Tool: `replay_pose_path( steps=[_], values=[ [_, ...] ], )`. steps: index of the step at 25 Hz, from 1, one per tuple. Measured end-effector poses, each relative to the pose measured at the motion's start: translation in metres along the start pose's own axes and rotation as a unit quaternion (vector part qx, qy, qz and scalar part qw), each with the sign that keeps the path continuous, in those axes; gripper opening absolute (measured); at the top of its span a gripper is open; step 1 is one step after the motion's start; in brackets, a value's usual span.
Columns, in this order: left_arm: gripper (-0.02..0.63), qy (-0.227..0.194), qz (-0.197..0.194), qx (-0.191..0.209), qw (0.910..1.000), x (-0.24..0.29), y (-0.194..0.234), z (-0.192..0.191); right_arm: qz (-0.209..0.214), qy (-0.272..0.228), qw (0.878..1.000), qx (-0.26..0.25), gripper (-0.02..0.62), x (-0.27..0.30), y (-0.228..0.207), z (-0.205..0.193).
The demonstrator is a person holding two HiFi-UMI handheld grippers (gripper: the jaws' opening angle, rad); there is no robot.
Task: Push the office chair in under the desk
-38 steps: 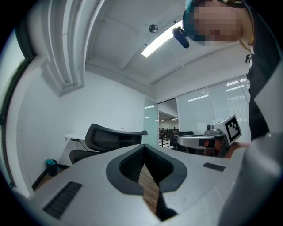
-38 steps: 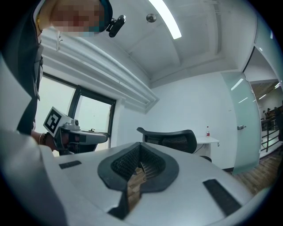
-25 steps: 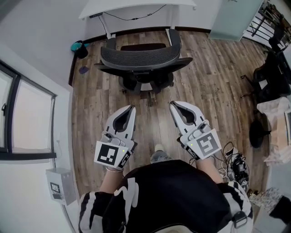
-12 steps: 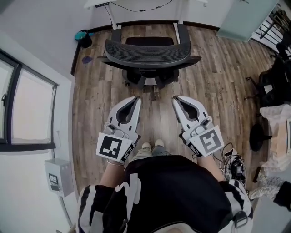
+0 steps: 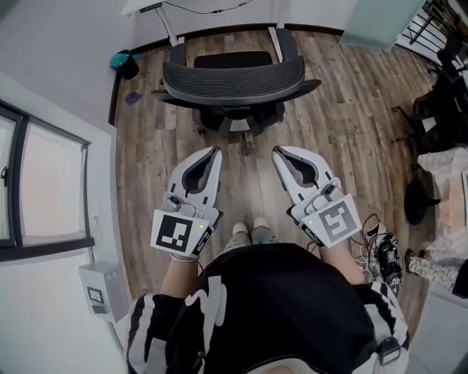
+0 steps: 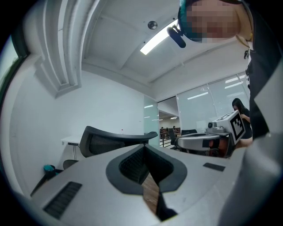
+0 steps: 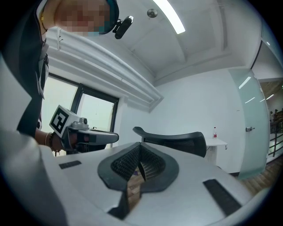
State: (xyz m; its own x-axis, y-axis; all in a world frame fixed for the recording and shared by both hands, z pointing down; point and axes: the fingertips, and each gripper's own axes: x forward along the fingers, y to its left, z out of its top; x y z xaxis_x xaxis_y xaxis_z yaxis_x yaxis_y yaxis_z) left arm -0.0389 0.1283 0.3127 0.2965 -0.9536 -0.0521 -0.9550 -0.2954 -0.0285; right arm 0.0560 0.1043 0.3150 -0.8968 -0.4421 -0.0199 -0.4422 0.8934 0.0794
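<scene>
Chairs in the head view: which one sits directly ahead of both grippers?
The grey mesh-back office chair at the white desk, top centre; the other dark chair stands off at the right edge.

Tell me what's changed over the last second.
The left gripper and right gripper have edged forward toward the office chair as the person stepped closer. Nothing was gripped or released. Both stay shut, empty, short of the chair, which hasn't visibly moved.
</scene>
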Motion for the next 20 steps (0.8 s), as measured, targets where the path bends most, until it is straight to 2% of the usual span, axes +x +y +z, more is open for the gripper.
replay_pose_path(
  steps=[5,11,13,15,17,20],
  values=[
    [0.008,0.000,-0.008,0.025,0.9997,-0.001,0.004,0.008,-0.005,-0.003,1.000,-0.026,0.011,-0.001,-0.007,0.011],
    [0.012,0.037,-0.017,0.076,0.9963,0.002,0.006,0.009,0.003,0.004,0.998,-0.066,0.012,0.003,-0.009,0.018],
    [0.036,0.049,-0.024,0.094,0.9941,0.004,0.006,0.009,0.004,0.009,0.997,-0.082,0.012,0.004,-0.012,0.019],
    [0.091,0.058,-0.028,0.115,0.9913,0.006,0.007,0.009,0.005,0.014,0.995,-0.099,0.036,0.005,-0.015,0.021],
    [0.097,0.065,-0.028,0.138,0.9879,0.007,0.008,0.009,0.007,0.016,0.993,-0.118,0.083,0.007,-0.016,0.025],
    [0.099,0.076,-0.027,0.170,0.9820,0.008,0.010,0.008,0.011,0.015,0.990,-0.137,0.100,0.011,-0.016,0.028]
  ],
)
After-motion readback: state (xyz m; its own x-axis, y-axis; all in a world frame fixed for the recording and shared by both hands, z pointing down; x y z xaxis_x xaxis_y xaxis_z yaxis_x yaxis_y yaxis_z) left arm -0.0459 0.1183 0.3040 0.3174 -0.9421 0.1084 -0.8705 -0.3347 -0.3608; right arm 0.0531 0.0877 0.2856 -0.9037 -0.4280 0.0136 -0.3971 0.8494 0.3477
